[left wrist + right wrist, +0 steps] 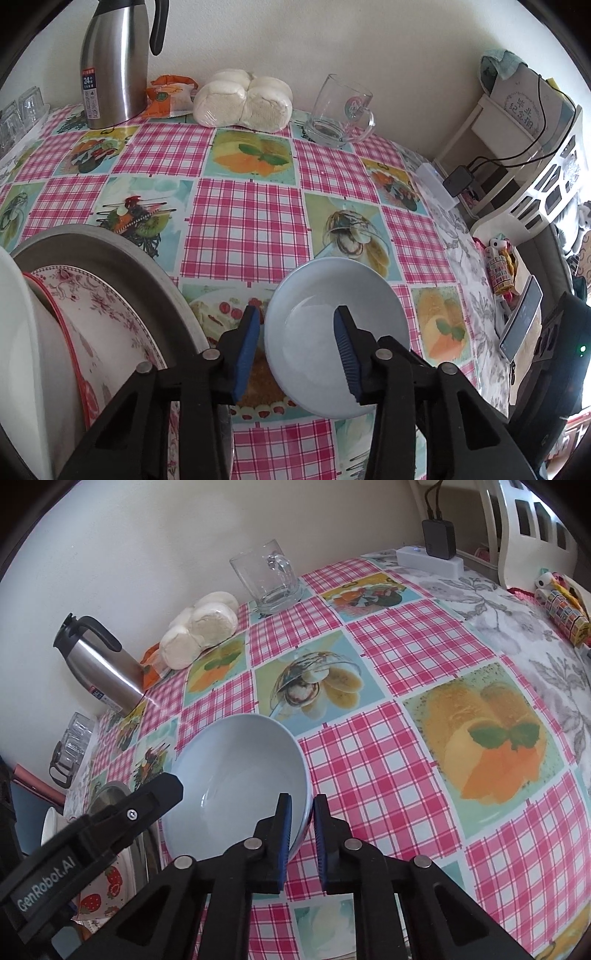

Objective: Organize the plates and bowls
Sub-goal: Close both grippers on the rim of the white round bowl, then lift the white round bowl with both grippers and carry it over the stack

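Observation:
A pale blue bowl (325, 332) (236, 775) rests on the checked tablecloth. My left gripper (299, 317) is open, its jaws astride the bowl's left rim, one finger outside and one inside. My right gripper (302, 808) is closed on the bowl's right rim, one pad inside and one outside. The left gripper's body (110, 823) shows at the bowl's far side in the right wrist view. At the left stands a stack: a floral plate (99, 325) in a metal basin (122, 258), with a white dish (14, 332) nearest.
Along the wall stand a steel thermos (114, 62), an orange packet (166, 96), bagged buns (240, 99) and a glass mug (340, 110). A power strip (436, 184) lies at the table's right edge, with a shelf beyond. Glasses (18, 114) sit far left.

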A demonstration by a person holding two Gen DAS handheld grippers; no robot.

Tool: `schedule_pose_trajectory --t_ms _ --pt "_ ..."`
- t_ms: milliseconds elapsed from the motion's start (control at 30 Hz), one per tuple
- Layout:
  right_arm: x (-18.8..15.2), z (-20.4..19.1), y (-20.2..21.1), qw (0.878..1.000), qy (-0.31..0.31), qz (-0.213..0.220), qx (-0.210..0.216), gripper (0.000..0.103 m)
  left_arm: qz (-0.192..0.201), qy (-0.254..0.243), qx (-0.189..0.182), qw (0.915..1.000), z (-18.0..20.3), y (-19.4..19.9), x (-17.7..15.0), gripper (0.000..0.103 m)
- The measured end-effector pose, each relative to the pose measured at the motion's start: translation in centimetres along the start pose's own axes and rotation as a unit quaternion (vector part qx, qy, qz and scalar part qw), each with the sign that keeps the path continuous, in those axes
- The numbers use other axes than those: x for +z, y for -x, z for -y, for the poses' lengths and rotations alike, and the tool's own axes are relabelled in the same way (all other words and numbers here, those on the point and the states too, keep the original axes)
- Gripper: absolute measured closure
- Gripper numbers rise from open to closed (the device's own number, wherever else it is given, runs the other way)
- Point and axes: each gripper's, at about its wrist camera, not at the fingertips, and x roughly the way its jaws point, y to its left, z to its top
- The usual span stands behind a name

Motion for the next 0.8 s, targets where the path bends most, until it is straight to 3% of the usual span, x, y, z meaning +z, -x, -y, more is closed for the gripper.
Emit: schedule_pose_trajectory --t_ms 300,667,800 --pt "0.0 1.5 0.3 1.0 -0.021 -0.014 0.003 0.092 -0.014 -0.016 0.005 0.9998 0.4 -0.9 -0.5 0.086" --pt "-0.5 2.7 -0.6 0.998 -0.044 -0.036 -0.001 0.092 -0.034 -0.033 0.019 0.9987 0.8 -2.4 -1.6 0.087" --pt "-0.6 2.6 -0.9 0.998 -0.043 -0.039 0.0 0.092 -0.034 -0.03 0.003 0.999 0.9 -2.2 -1.5 0.088"
